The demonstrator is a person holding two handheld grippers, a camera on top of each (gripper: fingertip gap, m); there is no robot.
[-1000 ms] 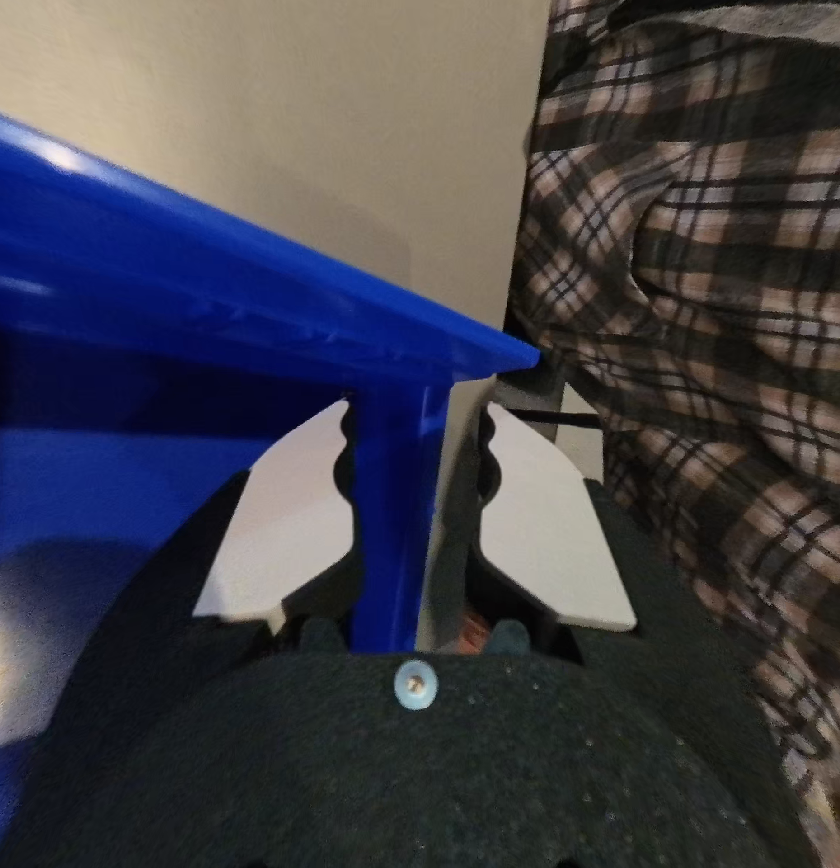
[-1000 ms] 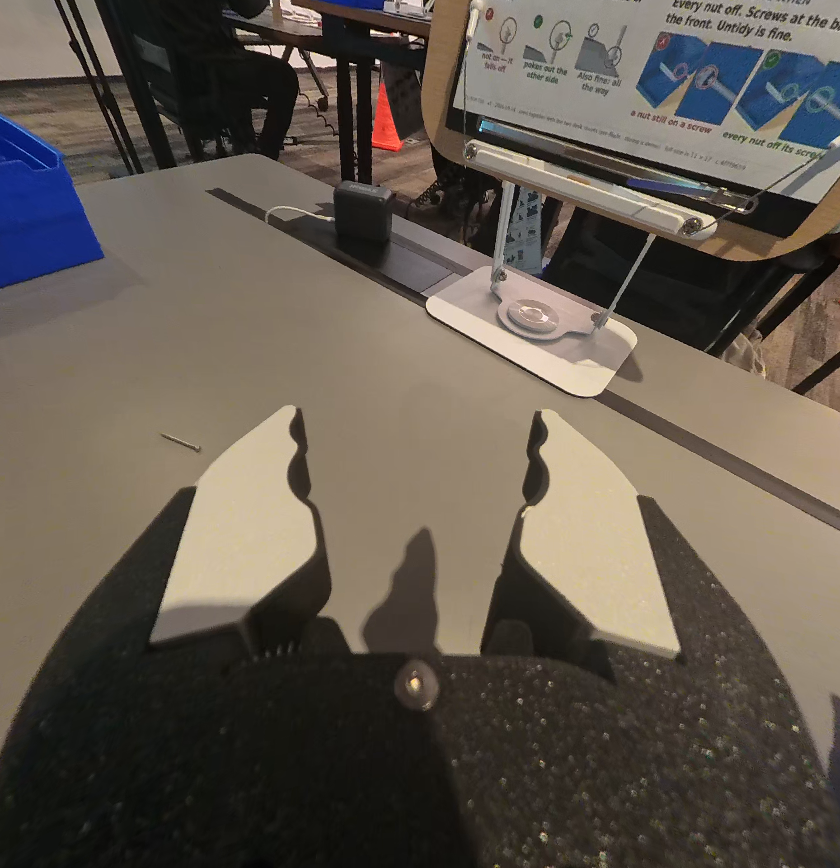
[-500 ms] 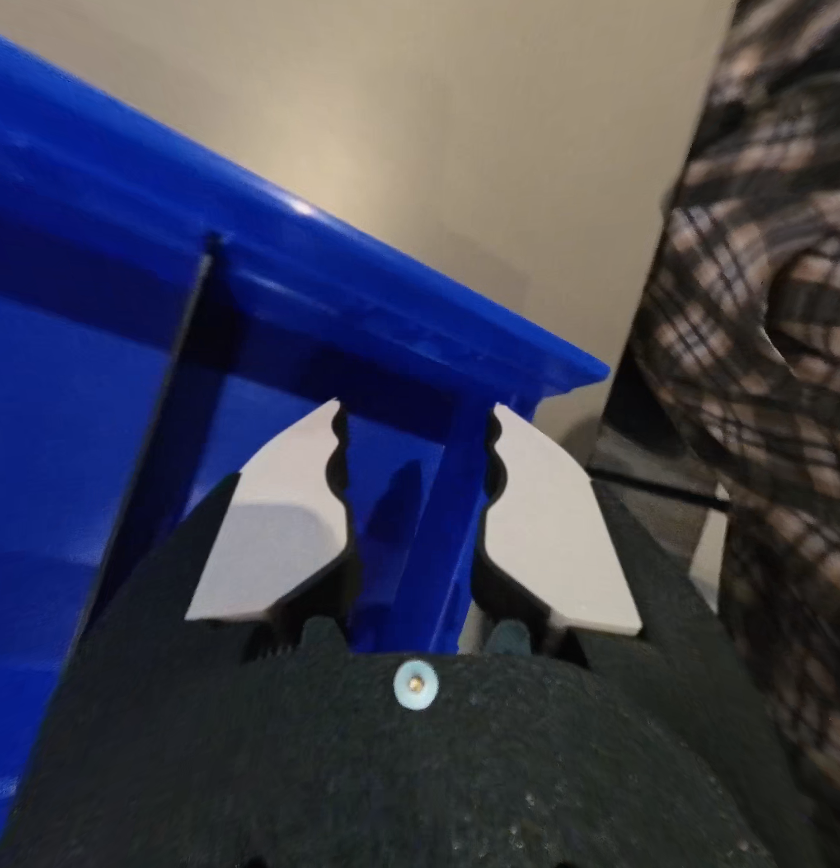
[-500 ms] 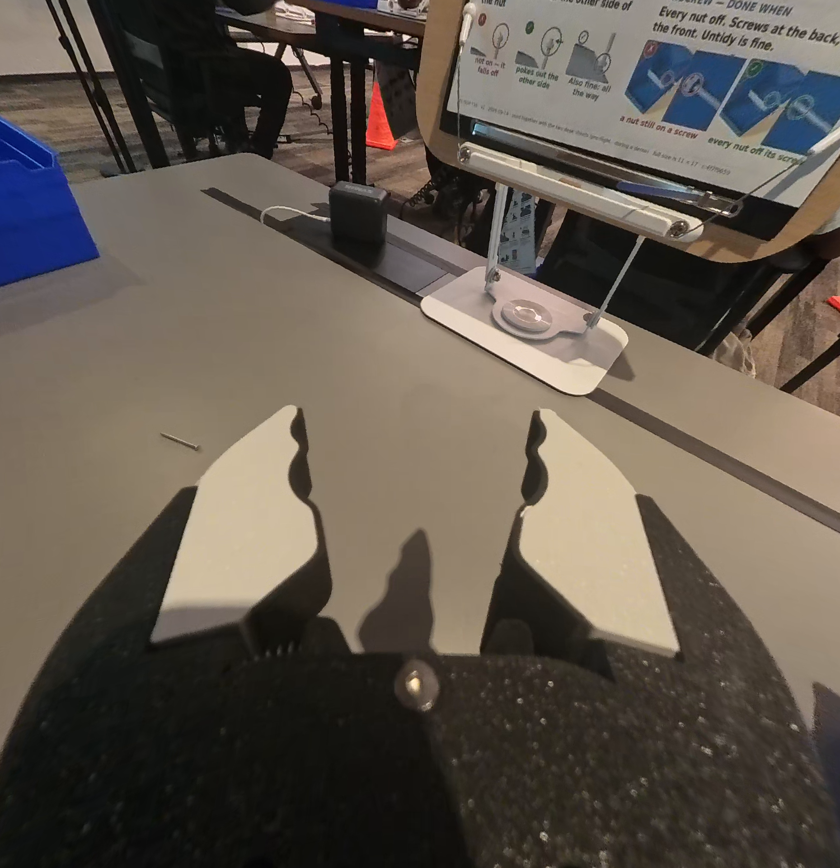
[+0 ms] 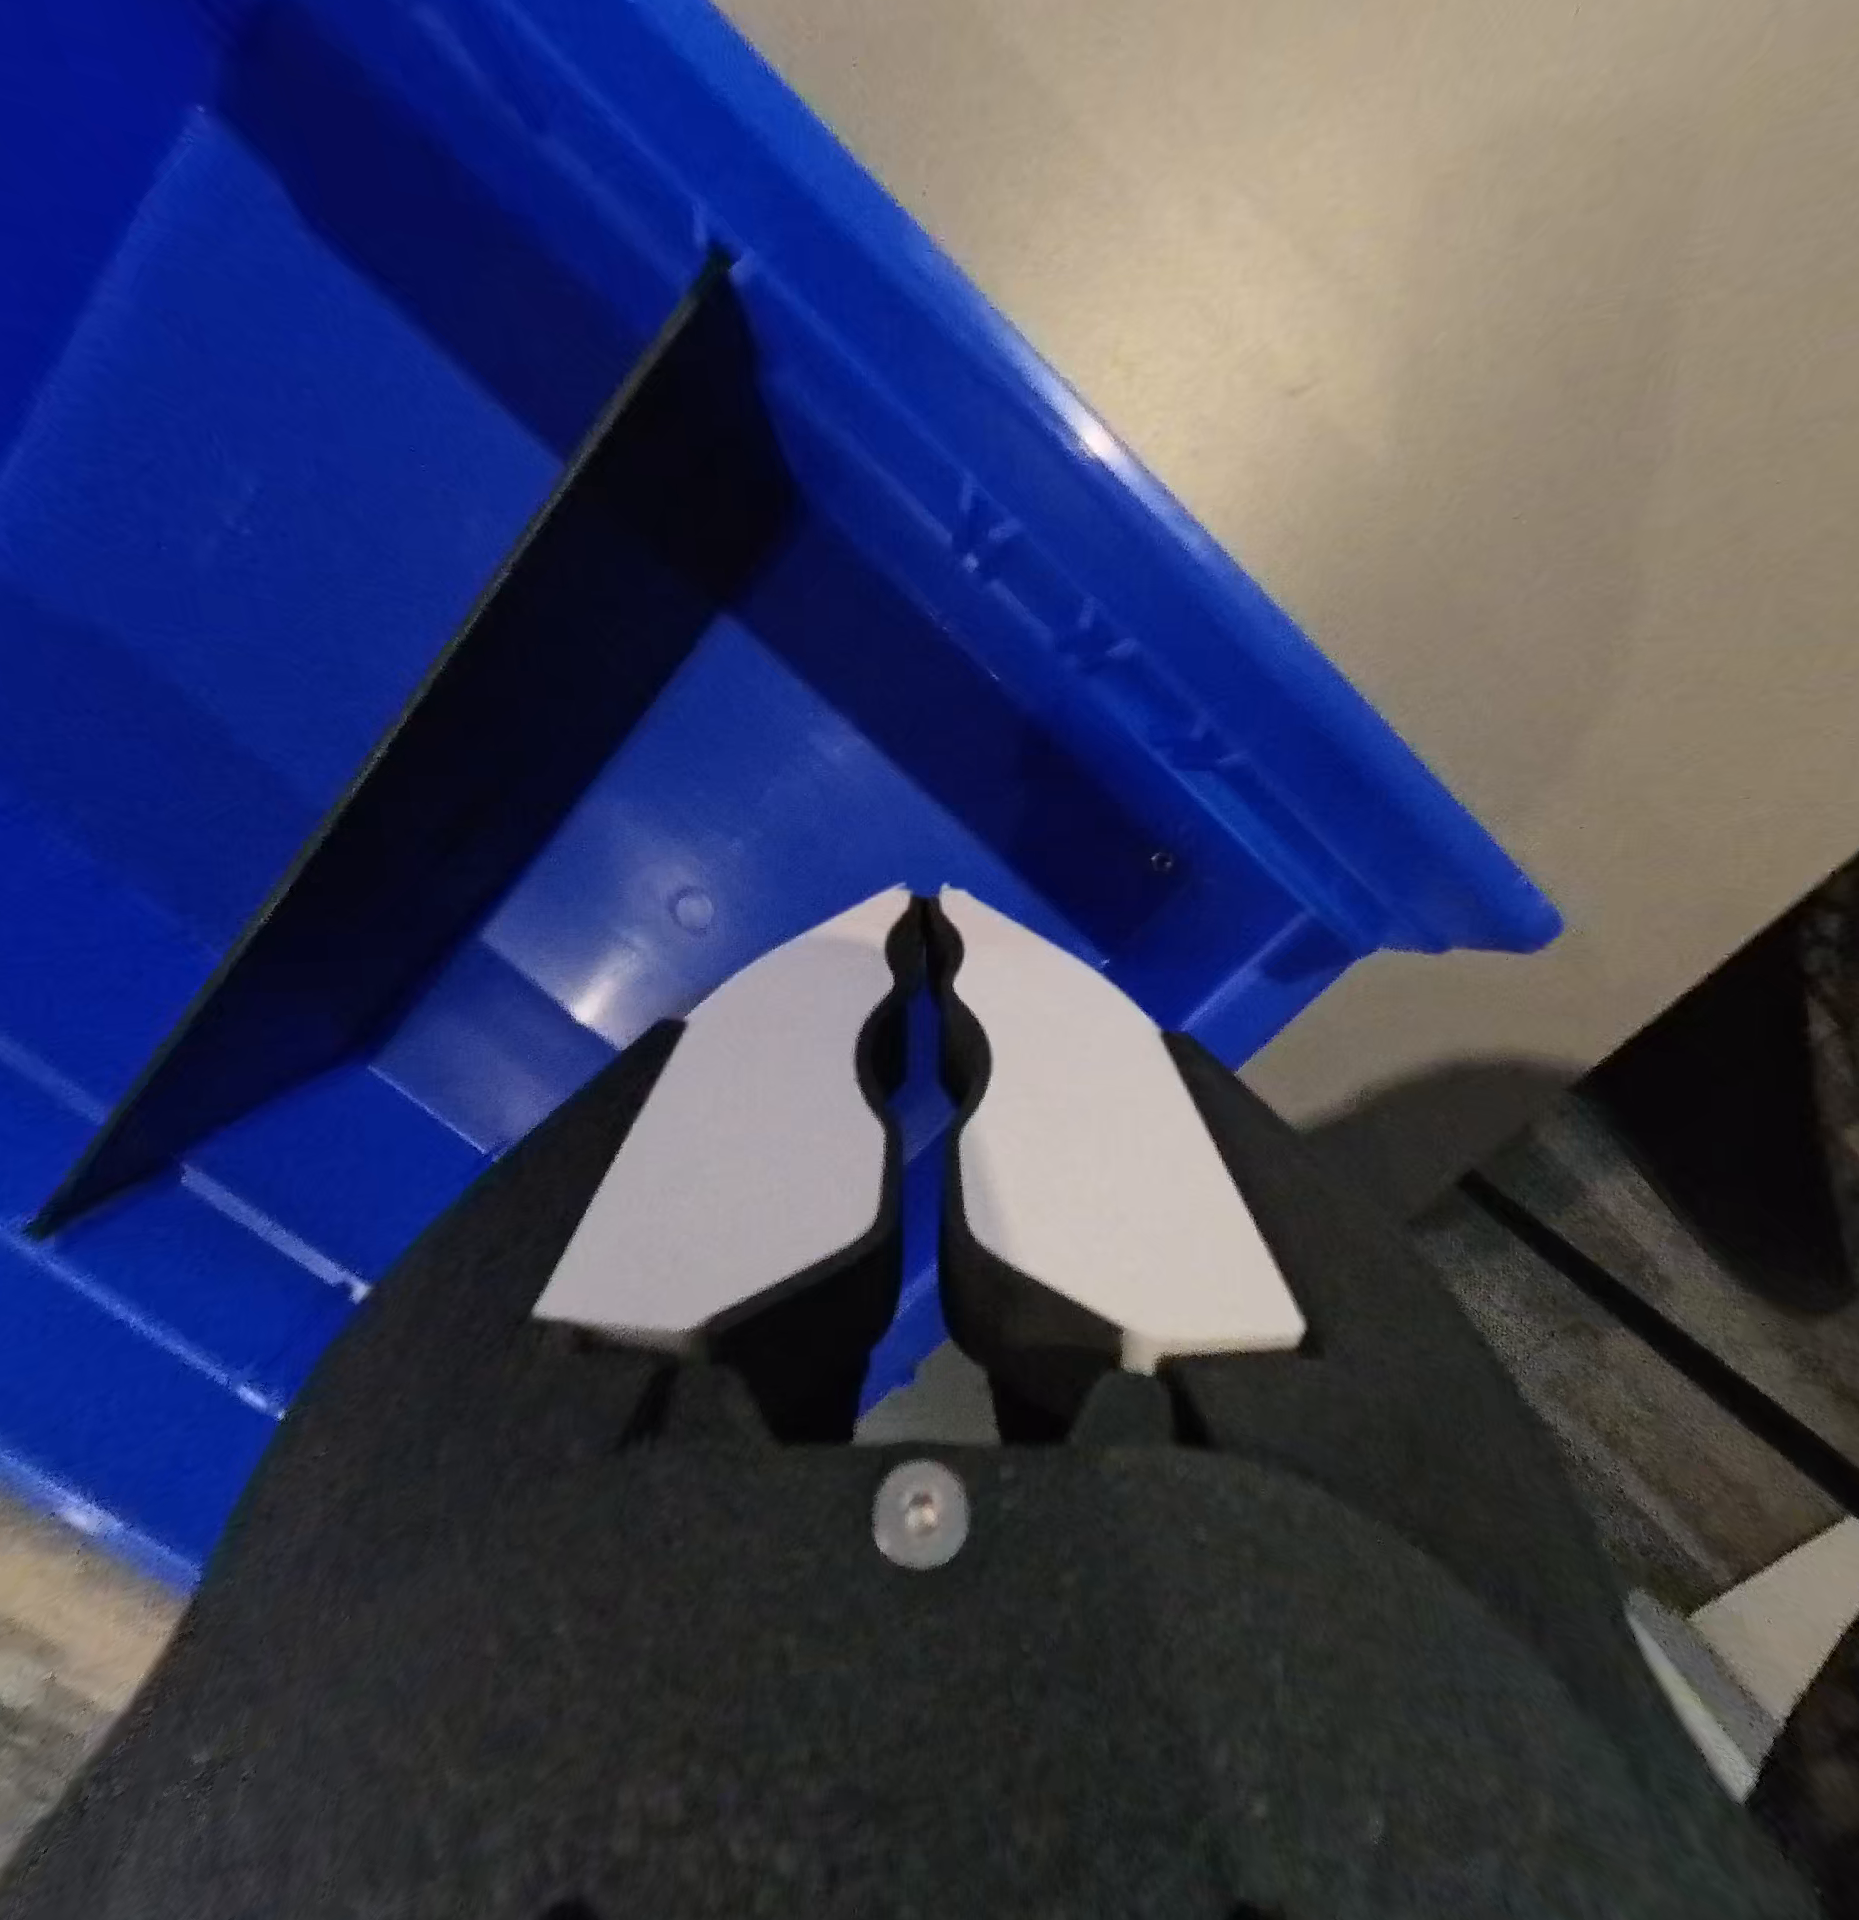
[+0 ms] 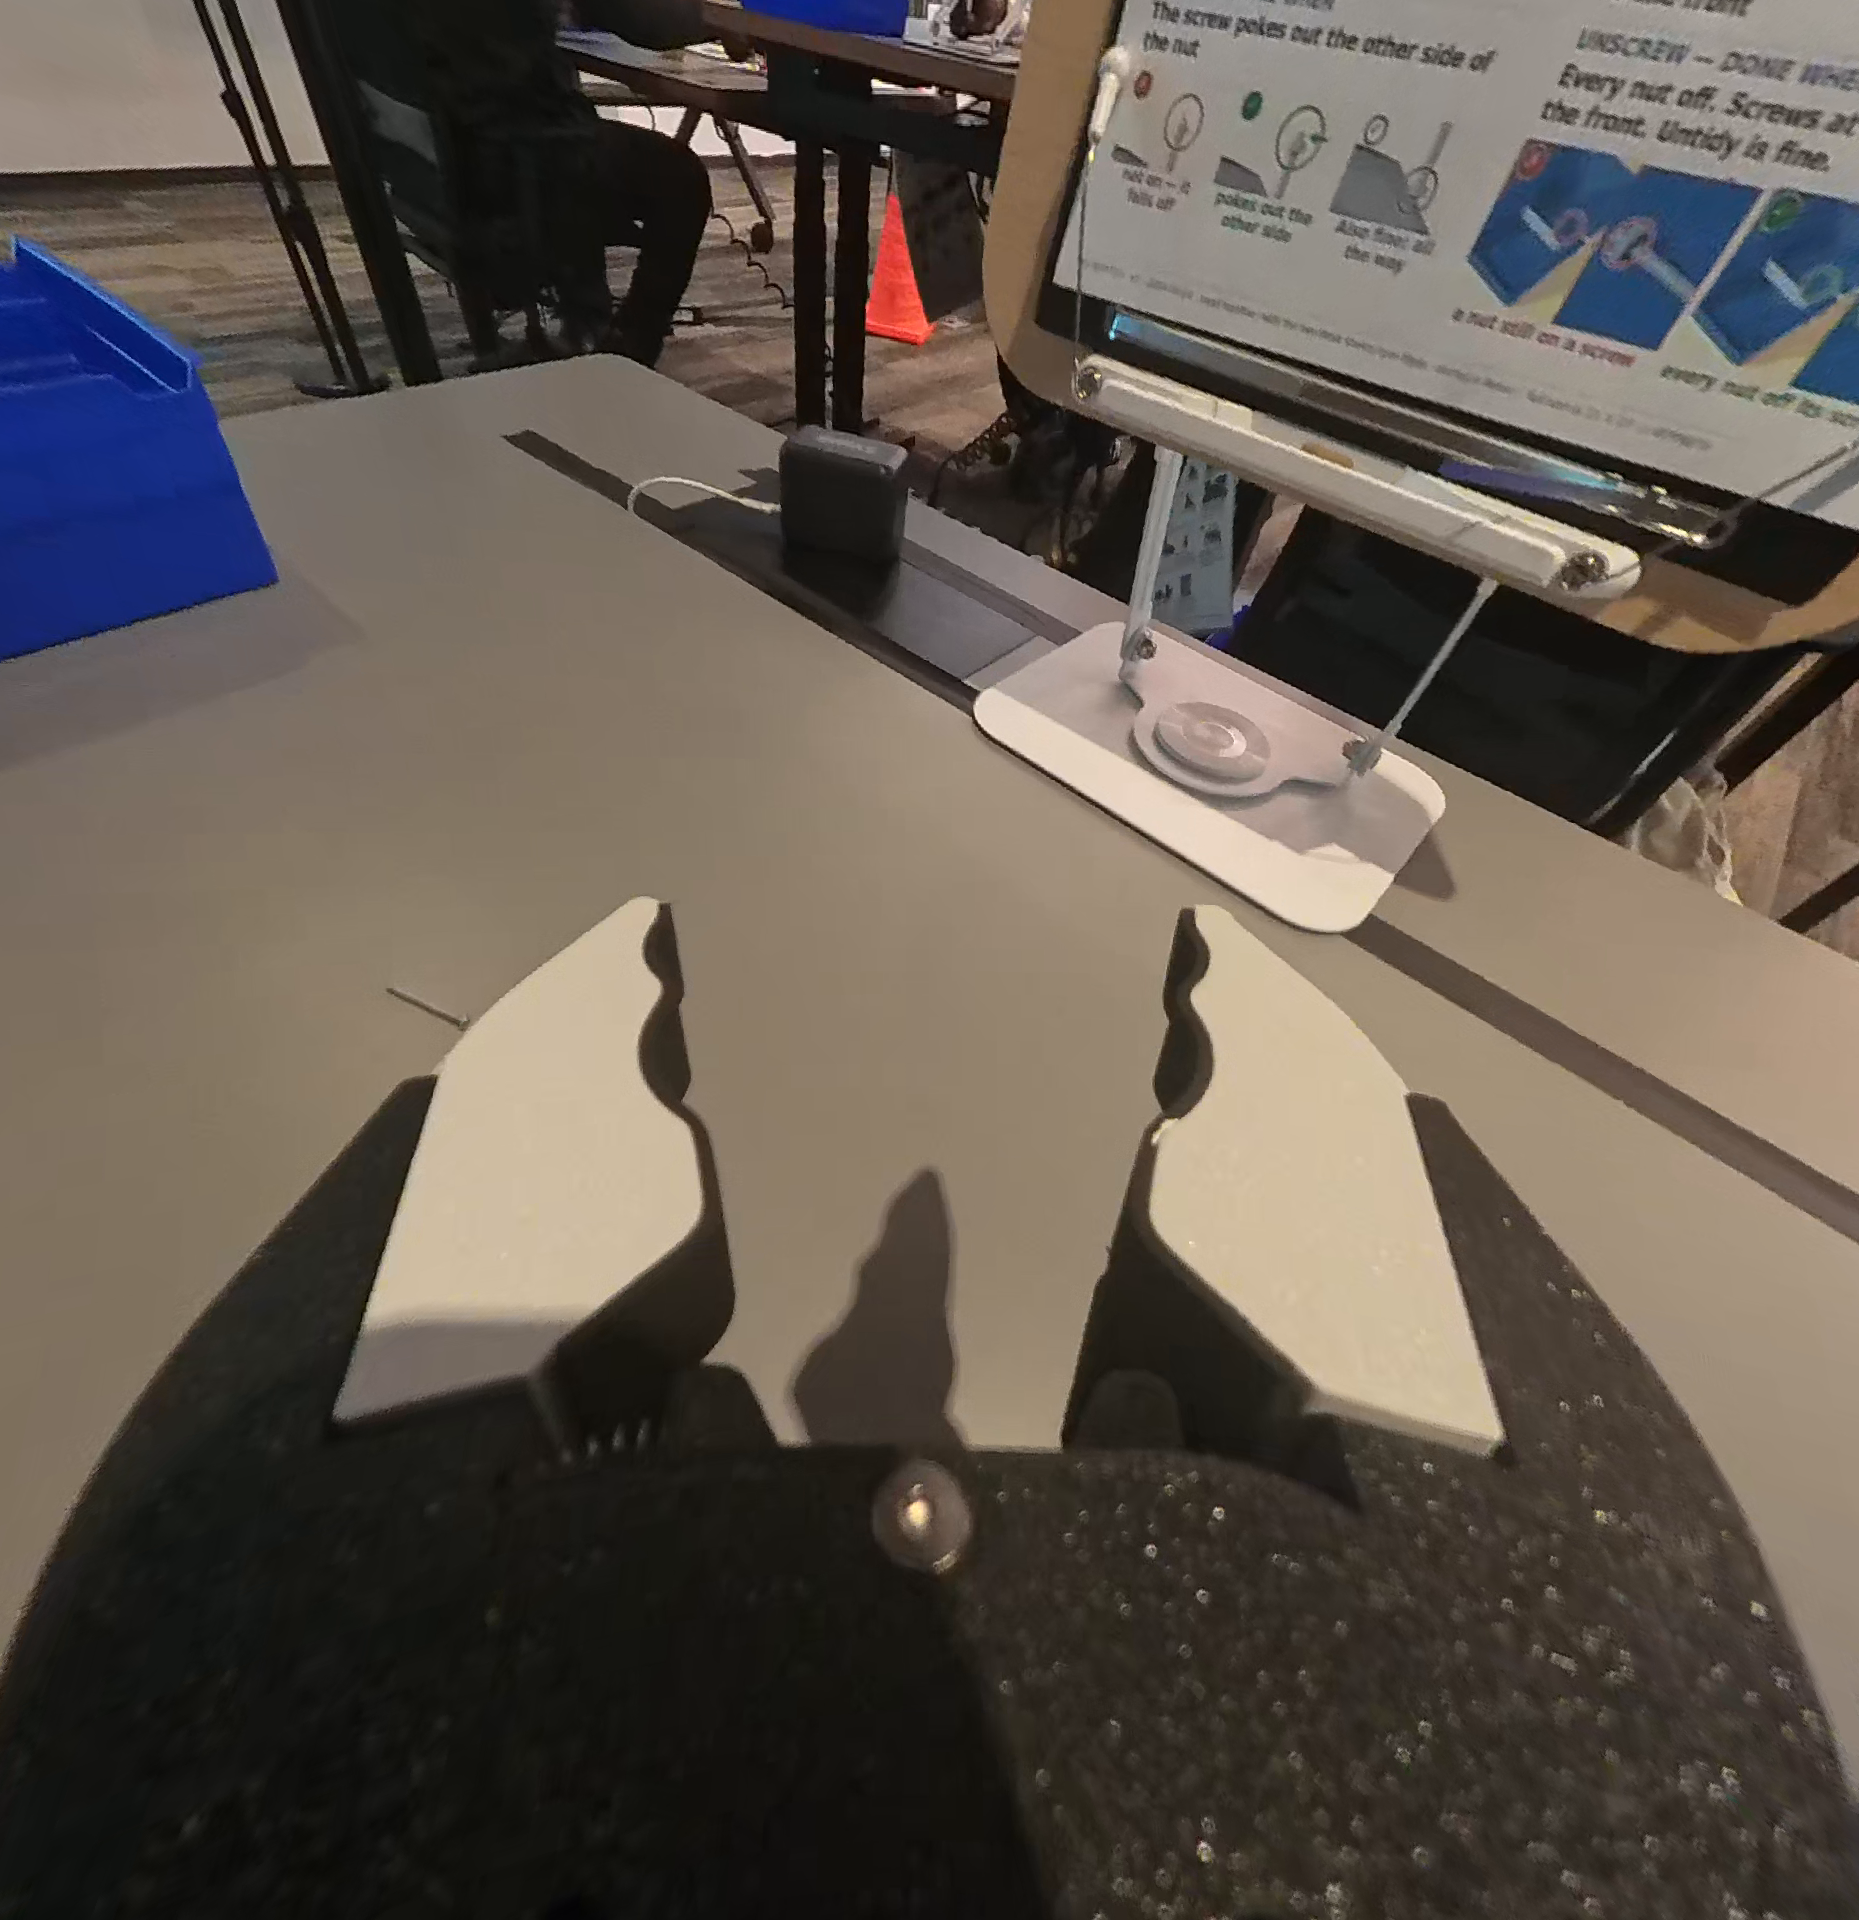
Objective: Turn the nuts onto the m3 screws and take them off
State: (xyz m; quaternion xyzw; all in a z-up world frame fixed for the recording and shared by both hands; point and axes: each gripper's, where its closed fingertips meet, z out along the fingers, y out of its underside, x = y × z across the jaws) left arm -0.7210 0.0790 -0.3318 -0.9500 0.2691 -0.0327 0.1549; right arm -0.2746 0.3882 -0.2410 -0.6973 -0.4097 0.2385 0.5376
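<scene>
My left tongs (image 5: 925, 914) had swung over the blue bin (image 5: 333, 582) and pressed together, seemingly empty; my right tongs (image 6: 920, 940) stayed spread, a screw (image 6: 426, 1006) just left. The instruction sheet (image 6: 1507, 208) carried print.

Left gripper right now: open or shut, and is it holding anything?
Shut. The left gripper has its tips meeting over the blue bin. Only blue shows through the slit behind them; whether the jaws pinch anything, I cannot tell.

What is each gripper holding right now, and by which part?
The left gripper is shut on the blue bin, its fingers pinching the bin's thin wall near a corner. The right gripper is open and holds nothing.
</scene>
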